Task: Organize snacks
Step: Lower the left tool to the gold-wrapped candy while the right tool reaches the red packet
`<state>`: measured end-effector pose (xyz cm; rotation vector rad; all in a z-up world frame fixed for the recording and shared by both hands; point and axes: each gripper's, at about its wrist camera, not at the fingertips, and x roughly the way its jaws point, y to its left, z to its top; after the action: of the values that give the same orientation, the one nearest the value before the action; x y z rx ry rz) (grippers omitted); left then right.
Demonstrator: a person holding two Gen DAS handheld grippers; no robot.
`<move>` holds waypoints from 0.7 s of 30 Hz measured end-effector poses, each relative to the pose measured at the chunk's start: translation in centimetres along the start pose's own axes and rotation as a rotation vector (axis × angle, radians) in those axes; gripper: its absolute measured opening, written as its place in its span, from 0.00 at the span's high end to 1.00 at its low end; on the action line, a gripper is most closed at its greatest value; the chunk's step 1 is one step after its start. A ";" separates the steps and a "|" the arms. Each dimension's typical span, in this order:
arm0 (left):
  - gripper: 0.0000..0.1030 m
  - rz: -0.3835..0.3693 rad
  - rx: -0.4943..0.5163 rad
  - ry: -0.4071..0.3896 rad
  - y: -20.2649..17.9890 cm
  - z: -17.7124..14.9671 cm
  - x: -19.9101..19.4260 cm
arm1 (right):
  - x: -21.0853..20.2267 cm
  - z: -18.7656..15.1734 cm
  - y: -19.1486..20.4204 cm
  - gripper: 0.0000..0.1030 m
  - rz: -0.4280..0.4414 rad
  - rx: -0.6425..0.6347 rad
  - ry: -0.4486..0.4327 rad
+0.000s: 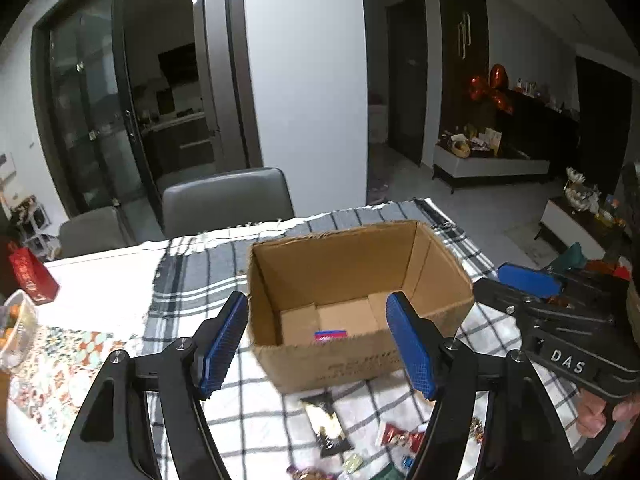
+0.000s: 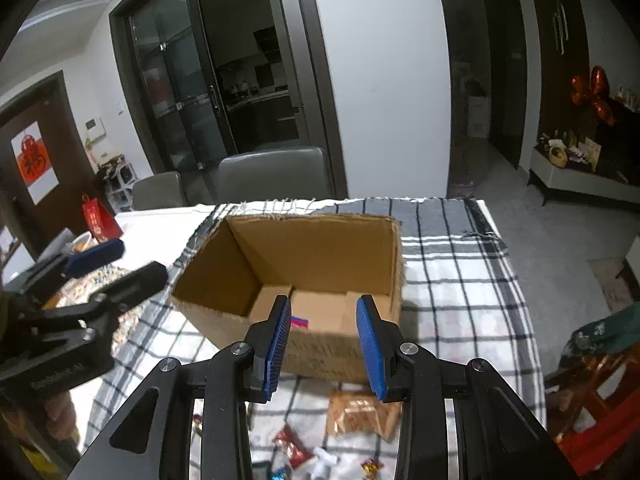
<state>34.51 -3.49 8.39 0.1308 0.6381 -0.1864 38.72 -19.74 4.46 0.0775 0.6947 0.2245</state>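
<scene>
Checked tablecloth [image 2: 460, 264]: cardboard box [image 2: 304, 256], frame centre, holding one small packet [image 2: 300, 322]. Loose snacks [image 2: 362, 408] along lower edge, still unsorted; task barely begun. Left gripper [image 1: 316, 340] and right gripper [image 2: 324, 344]: jaws spread, empty.

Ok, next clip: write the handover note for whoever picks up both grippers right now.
Left gripper: open, holding nothing, just short of the cardboard box.
Right gripper: open, holding nothing, also near the box's front wall.
Box sits open on the checked tablecloth; one small red-and-blue packet lies on its floor.
Done: that one packet, as far as can be seen.
Left: loose snacks in front of the box, including a dark wrapper, an orange packet and a red wrapper.
</scene>
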 end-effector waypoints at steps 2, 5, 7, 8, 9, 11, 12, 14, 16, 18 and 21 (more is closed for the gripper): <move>0.31 0.019 0.009 0.003 -0.1 -0.5 -0.7 | -0.5 -0.5 -0.1 0.66 0.003 0.010 0.010; 0.32 0.037 0.006 0.018 0.0 -1.7 -1.6 | -1.2 -1.3 0.2 0.66 0.014 0.019 0.032; 0.32 0.030 0.006 0.033 0.1 -2.6 -2.0 | -1.4 -2.0 0.3 0.66 0.023 0.016 0.046; 0.32 0.032 0.005 0.038 0.1 -2.9 -2.2 | -1.5 -2.4 0.5 0.66 0.029 0.011 0.053; 0.32 0.034 0.004 0.044 0.1 -3.3 -2.4 | -1.6 -2.8 0.7 0.66 0.031 0.008 0.059; 0.32 0.032 -0.002 0.054 0.1 -3.8 -2.9 | -1.6 -3.4 1.0 0.66 0.043 0.006 0.077; 0.32 0.032 -0.006 0.060 0.2 -4.2 -3.1 | -1.5 -3.7 1.1 0.66 0.052 0.006 0.089; 0.32 0.040 -0.017 0.069 0.3 -4.8 -3.4 | -1.4 -4.2 1.3 0.66 0.063 0.001 0.109; 0.32 0.043 -0.018 0.082 0.3 -5.4 -3.6 | -1.2 -4.8 1.7 0.66 0.074 -0.014 0.135; 0.32 0.039 -0.026 0.104 0.4 -6.0 -3.7 | -0.8 -5.5 2.1 0.66 0.088 -0.027 0.171; 0.32 0.044 -0.035 0.138 0.5 -6.9 -3.6 | -0.3 -6.3 2.5 0.66 0.098 -0.053 0.215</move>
<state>27.82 -1.26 5.09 0.1242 0.7746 -0.1242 34.03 -17.40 0.13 0.0367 0.8992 0.3486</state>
